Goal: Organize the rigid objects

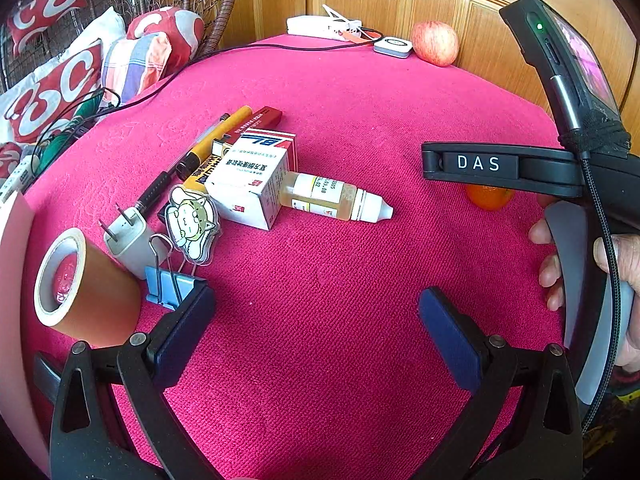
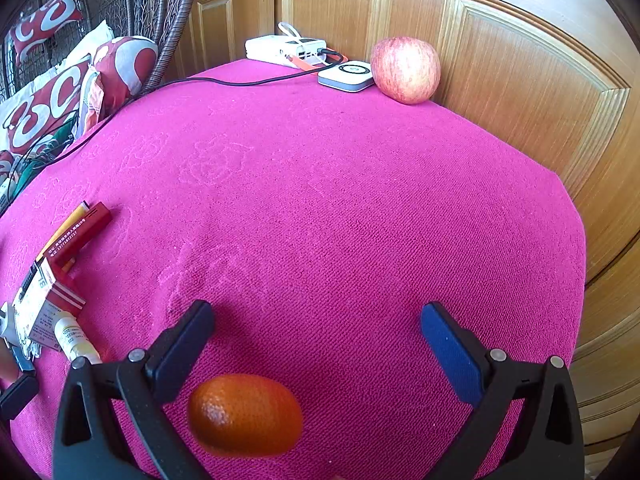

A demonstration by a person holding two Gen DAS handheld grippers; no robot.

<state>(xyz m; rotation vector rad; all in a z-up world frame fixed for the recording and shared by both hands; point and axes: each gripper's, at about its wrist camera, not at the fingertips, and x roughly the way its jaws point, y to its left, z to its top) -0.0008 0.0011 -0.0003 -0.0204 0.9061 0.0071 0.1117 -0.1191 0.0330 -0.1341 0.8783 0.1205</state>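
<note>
On the magenta cloth [image 1: 340, 280] a cluster lies at the left: a white medicine box [image 1: 250, 178], a dropper bottle [image 1: 336, 197], a red box [image 1: 256, 120], a yellow marker [image 1: 216, 142], a pen [image 1: 160, 188], a white plug [image 1: 128, 240], a cat tag [image 1: 192, 222], a blue binder clip [image 1: 170, 286] and a tape roll [image 1: 80, 284]. My left gripper [image 1: 316, 320] is open and empty, its left finger beside the clip. My right gripper [image 2: 316, 332] is open, with an orange [image 2: 244, 414] lying between its fingers near the left one. The right gripper also shows in the left wrist view [image 1: 500, 164].
An apple [image 2: 406, 70], a white round-button device [image 2: 348, 76] and a white power bank [image 2: 286, 50] with a black cable [image 2: 224, 82] sit at the far edge against a wooden door [image 2: 500, 60]. Red-and-white cushions [image 1: 60, 88] lie left of the table.
</note>
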